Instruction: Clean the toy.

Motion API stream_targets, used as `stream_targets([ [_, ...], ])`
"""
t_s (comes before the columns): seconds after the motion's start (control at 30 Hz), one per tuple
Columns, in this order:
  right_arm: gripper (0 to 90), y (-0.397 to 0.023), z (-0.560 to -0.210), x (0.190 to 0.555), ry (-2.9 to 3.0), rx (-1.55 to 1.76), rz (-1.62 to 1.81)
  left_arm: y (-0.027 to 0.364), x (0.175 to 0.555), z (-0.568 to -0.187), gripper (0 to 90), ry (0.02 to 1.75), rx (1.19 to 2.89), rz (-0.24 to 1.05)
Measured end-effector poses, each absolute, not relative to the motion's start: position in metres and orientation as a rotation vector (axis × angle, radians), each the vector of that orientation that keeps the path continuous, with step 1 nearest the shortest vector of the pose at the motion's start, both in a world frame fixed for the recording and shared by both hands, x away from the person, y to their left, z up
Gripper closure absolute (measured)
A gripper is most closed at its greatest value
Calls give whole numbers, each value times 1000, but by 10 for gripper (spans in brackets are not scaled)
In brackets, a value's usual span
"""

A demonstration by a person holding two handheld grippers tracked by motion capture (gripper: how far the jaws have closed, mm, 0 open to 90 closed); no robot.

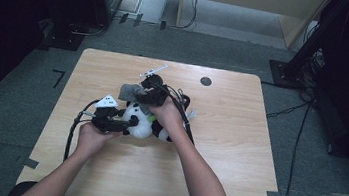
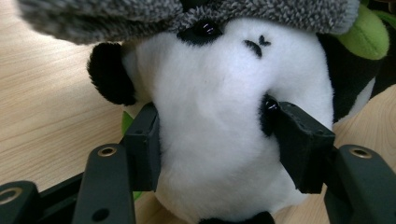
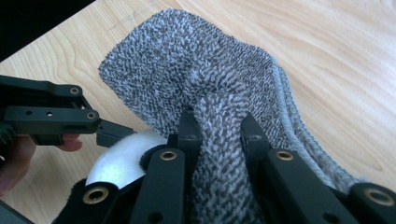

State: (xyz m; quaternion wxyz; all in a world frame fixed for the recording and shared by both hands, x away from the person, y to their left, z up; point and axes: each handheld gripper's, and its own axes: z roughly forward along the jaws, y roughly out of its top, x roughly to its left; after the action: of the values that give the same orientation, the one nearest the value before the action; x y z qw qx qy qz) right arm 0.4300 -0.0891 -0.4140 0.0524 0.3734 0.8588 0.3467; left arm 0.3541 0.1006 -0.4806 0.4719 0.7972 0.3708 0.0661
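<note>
On the pale wooden surface [image 1: 238, 136], the left gripper [image 2: 215, 140] clamps a white-and-black plush panda [image 2: 219, 154] while the right gripper [image 3: 219, 130] pinches a grey knitted sock [image 3: 196, 70] above its head.

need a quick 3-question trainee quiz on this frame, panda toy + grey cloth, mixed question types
1. True or false: the left gripper has its jaws closed on the panda toy's white head.
2. What does the right gripper pinch? A) a cable B) the grey cloth C) the panda's ear
3. In the left gripper view, where does the cloth lie relative to the panda's face?

Key:
1. True; a pad presses into the plush on each side.
2. B
3. Draped across the top of it, at the eyes.
</note>
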Motion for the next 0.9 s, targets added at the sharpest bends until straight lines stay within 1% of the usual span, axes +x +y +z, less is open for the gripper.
stream_targets([
  [0.2, 770, -95, -414, 437, 2611, 1142, 951, 101, 354, -481, 407, 915, 1947, 158],
  [0.43, 761, -114, -413, 449, 2590, 1175, 782, 99, 353, -481, 407, 912, 1937, 158],
  [0.57, 762, -116, -410, 453, 2572, 1202, 764, 99, 352, -482, 405, 907, 1934, 161],
  [0.73, 773, -128, -388, 455, 2482, 1216, 809, 101, 352, -483, 403, 907, 1934, 157],
  [0.8, 773, -138, -374, 455, 2450, 1239, 906, 101, 352, -483, 401, 904, 1937, 159],
  [0.9, 773, -139, -364, 452, 2438, 1233, 964, 100, 352, -483, 400, 910, 1929, 158],
])
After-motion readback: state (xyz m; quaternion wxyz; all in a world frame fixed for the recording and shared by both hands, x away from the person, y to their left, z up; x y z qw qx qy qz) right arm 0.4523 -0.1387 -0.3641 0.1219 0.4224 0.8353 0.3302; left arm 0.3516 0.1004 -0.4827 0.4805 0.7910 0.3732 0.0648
